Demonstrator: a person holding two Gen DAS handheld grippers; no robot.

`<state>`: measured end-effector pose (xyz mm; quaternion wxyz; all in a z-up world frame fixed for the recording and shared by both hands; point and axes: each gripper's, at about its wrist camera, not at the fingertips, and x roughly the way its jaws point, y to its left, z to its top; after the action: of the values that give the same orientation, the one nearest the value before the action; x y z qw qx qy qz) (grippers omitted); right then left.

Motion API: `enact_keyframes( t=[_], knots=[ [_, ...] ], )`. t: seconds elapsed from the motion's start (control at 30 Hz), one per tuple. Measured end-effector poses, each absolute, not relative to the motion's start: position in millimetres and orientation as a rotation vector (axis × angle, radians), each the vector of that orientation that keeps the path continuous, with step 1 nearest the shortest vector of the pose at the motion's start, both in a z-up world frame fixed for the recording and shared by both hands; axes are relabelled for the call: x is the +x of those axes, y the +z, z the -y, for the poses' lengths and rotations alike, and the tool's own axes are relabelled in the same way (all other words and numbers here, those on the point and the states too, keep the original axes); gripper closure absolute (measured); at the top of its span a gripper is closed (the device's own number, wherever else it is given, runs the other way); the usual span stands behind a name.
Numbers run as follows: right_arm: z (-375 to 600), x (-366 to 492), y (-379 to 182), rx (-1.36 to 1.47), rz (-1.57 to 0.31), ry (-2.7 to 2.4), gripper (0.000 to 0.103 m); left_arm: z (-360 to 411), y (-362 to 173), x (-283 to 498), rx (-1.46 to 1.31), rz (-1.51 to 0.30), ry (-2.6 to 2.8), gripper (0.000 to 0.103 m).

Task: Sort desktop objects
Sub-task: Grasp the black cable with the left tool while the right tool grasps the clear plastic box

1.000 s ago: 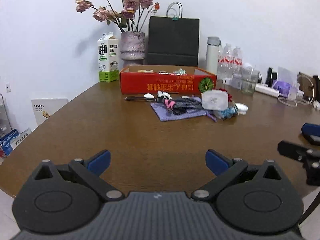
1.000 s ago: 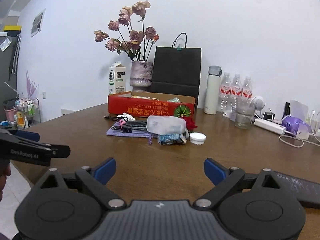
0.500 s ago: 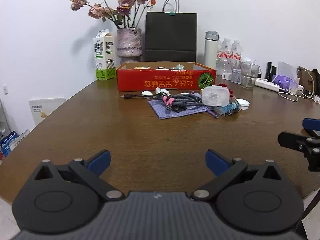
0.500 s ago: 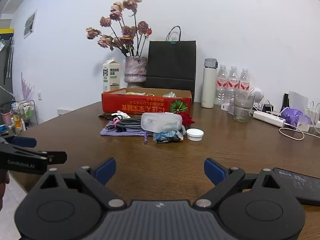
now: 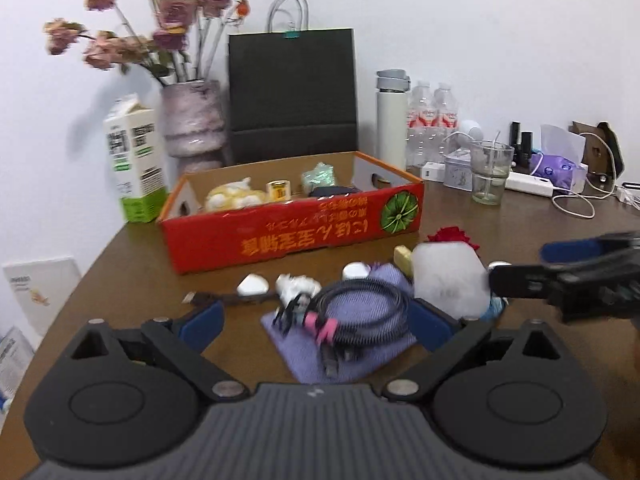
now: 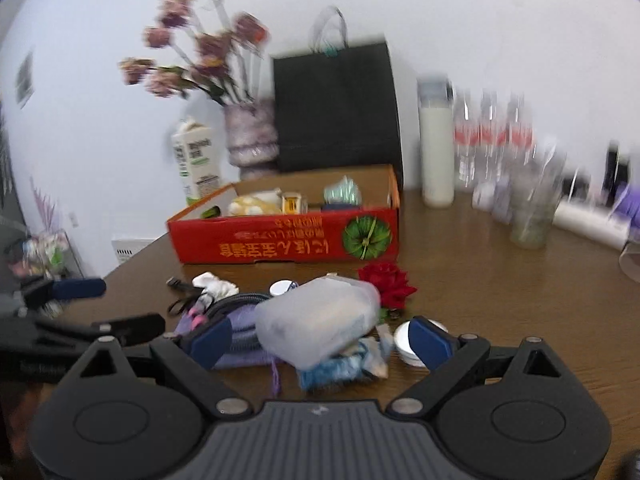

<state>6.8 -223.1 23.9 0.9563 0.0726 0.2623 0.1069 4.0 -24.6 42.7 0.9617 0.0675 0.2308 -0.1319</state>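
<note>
You're holding both grippers wide open over the clutter. Your left gripper is hanging over the black cable coiled on the purple pouch; your right gripper is framing the clear plastic box, just in front of the red box.
</note>
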Motion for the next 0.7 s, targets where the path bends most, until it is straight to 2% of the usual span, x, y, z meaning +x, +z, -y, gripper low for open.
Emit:
enact_keyframes(
  t=[0.13, 0.23, 0.33, 0.37, 0.47, 0.53, 0.6, 0.7],
  knots=[
    [219, 51, 13, 0.270, -0.635, 0.201, 0.009, 26, 34, 15, 0.171, -0.484, -0.334, 0.006],
    [206, 70, 3, 0.237, -0.668, 0.171, 0.015, 24, 24, 21, 0.153, -0.549, -0.328, 0.010],
    [199, 72, -3, 0.214, -0.659, 0.173, 0.016, 14, 21, 30, 0.038, -0.616, -0.304, 0.027],
    [199, 71, -3, 0.210, -0.653, 0.175, 0.020, 8, 21, 34, -0.025, -0.640, -0.319, 0.031],
    [203, 61, 2, 0.199, -0.633, 0.190, 0.029, -7, 20, 50, -0.255, -0.726, -0.322, 0.038],
    [205, 51, 5, 0.172, -0.622, 0.194, 0.031, -6, 17, 62, -0.319, -0.770, -0.300, 0.038],
    [208, 42, 7, 0.157, -0.616, 0.199, 0.032, 0, 15, 69, -0.324, -0.792, -0.261, 0.043],
    [213, 26, 10, 0.144, -0.603, 0.217, 0.032, 6, 11, 81, -0.368, -0.831, -0.212, 0.061]
  ],
)
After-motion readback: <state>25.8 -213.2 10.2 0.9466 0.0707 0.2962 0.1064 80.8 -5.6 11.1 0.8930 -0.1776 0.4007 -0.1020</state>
